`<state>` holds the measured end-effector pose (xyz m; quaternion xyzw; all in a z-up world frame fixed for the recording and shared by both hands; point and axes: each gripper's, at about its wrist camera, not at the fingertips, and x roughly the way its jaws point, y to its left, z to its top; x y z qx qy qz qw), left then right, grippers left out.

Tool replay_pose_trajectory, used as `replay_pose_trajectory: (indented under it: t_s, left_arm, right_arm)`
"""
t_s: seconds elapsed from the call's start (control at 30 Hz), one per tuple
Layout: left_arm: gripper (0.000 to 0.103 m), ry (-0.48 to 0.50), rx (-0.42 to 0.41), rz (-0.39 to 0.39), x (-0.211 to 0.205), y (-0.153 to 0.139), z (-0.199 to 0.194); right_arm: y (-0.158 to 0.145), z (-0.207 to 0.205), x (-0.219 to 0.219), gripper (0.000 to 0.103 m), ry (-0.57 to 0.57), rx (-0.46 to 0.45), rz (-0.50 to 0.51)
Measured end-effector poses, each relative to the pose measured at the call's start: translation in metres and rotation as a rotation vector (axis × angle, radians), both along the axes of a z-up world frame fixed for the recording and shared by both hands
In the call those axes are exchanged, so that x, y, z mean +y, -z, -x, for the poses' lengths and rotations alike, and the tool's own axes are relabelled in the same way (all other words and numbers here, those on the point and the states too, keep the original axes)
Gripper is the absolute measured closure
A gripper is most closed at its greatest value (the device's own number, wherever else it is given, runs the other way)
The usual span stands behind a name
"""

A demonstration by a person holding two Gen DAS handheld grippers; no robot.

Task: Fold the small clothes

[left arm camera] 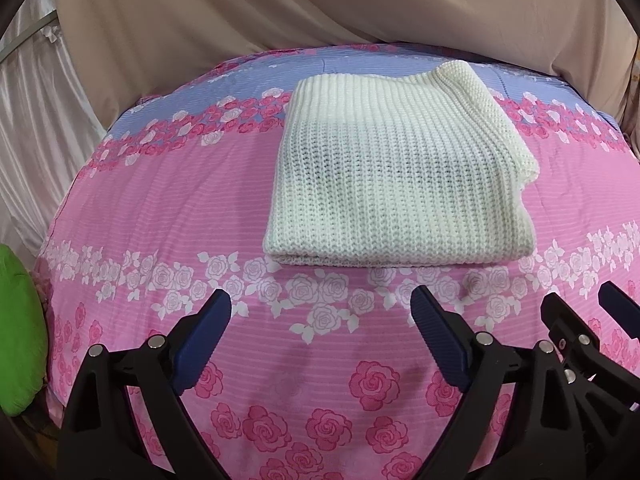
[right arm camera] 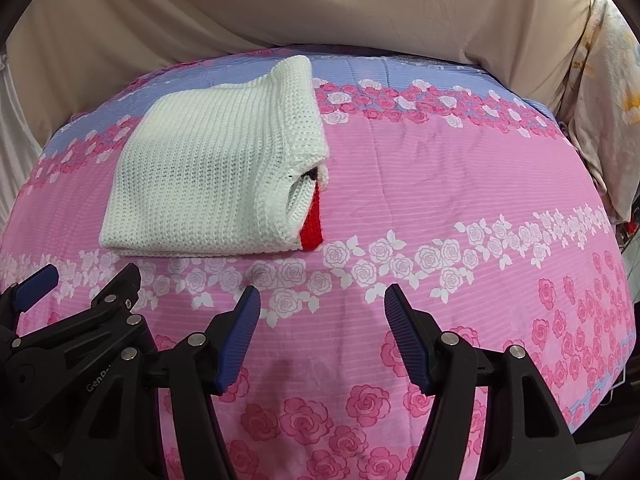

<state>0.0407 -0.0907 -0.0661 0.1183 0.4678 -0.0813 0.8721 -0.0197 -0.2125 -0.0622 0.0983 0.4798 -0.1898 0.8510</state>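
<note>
White knit sweater [left arm camera: 396,172] is folded into a rectangle on the rose-print bedspread [left arm camera: 160,208], nearer the bed's far edge, L of centre from the R cam. Red knit bit [right arm camera: 312,224] pokes out at its R side under the collar fold. Left claw [left arm camera: 322,304] released, nothing between jaws, hovers over the bedspread short of the sweater. Right claw [right arm camera: 322,300] likewise released, empty, just beside it. Green cushion [left arm camera: 18,332] at the bed's L edge.
</note>
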Motion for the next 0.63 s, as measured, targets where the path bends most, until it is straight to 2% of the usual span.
replay_pose_trajectory:
  t_s: [0.63]
  left_arm:
    - [0.021, 0.005, 0.007, -0.012, -0.0038, 0.0039, -0.0030]
  right_arm:
    - [0.0034, -0.0076, 0.0004, 0.043, -0.014, 0.023, 0.009]
